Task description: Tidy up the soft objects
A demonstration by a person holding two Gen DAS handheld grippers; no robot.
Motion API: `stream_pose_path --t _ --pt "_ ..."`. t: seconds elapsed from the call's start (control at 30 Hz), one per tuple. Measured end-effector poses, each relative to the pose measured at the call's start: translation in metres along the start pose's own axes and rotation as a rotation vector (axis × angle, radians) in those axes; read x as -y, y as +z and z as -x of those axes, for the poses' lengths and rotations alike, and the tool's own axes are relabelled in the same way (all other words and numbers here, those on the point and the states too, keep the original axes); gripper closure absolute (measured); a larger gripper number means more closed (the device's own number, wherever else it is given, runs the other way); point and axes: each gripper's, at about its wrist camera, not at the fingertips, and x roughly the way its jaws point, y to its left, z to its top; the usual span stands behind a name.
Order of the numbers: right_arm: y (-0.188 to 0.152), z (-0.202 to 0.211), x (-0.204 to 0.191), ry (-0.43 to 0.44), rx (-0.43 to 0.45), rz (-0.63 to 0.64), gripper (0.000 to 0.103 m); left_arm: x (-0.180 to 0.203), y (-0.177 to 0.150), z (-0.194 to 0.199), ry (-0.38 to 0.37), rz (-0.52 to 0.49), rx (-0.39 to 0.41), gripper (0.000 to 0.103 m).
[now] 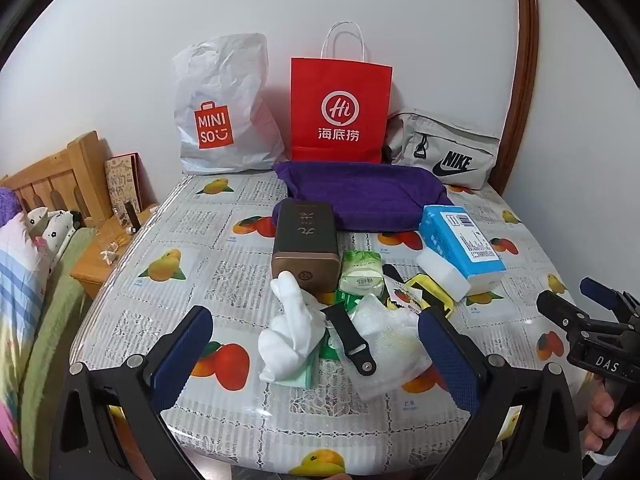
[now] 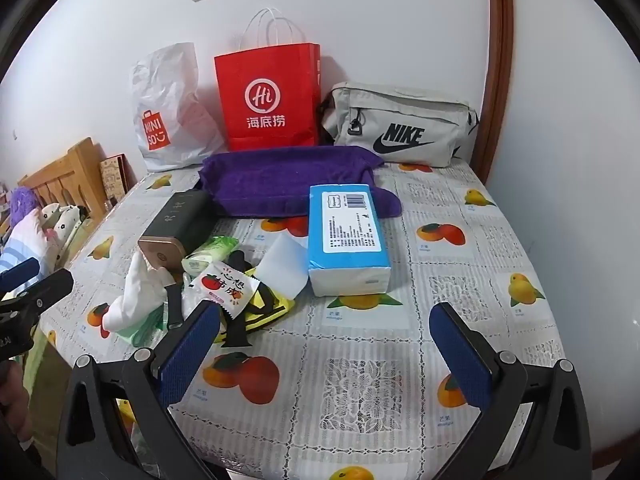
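A pile of small items lies mid-table: a white crumpled cloth [image 1: 294, 334], a black strap [image 1: 350, 340], a clear bubble-wrap bag [image 1: 386, 338], a green wipes pack [image 1: 360, 274] and a snack packet [image 2: 222, 286]. A blue tissue pack [image 2: 346, 232] lies to the right of it. A folded purple towel [image 1: 356, 194] lies behind. My left gripper [image 1: 316, 354] is open above the pile's near edge, holding nothing. My right gripper [image 2: 326, 350] is open and empty over the bare tablecloth, in front of the tissue pack.
A white Miniso bag [image 1: 222, 116], a red paper bag [image 1: 340, 112] and a grey Nike pouch [image 1: 446, 152] stand against the wall. A brown and black box [image 1: 306, 246] lies beside the pile. A wooden nightstand [image 1: 104, 256] and a bed are to the left.
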Motion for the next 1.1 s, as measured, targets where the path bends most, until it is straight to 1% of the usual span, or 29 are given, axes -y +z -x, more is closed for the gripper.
stream_pose_path --t 0.1,0.13,0.17,0.4,0.63,1.1 --pt "-0.002 0.001 0.0 0.002 0.005 -0.004 0.0 0.003 -0.001 0.005 0.001 -0.004 0.007 0.0" --pt "-0.003 0.001 0.0 0.001 0.005 -0.006 0.0 0.0 0.0 0.006 -0.01 0.006 0.013 0.0" --pt "0.001 0.01 -0.005 0.005 0.007 -0.002 0.0 0.002 0.001 0.007 -0.01 0.005 0.013 0.0" --pt "0.001 0.018 -0.007 0.01 0.025 0.003 0.0 0.003 0.003 0.016 -0.02 -0.002 0.028 0.0" --pt "0.004 0.023 -0.005 0.013 0.034 -0.003 0.0 0.007 0.005 0.02 -0.019 -0.01 0.032 0.0" --pt "0.0 0.036 -0.014 0.018 0.051 0.008 0.0 0.005 0.009 0.032 -0.027 -0.008 0.046 0.0"
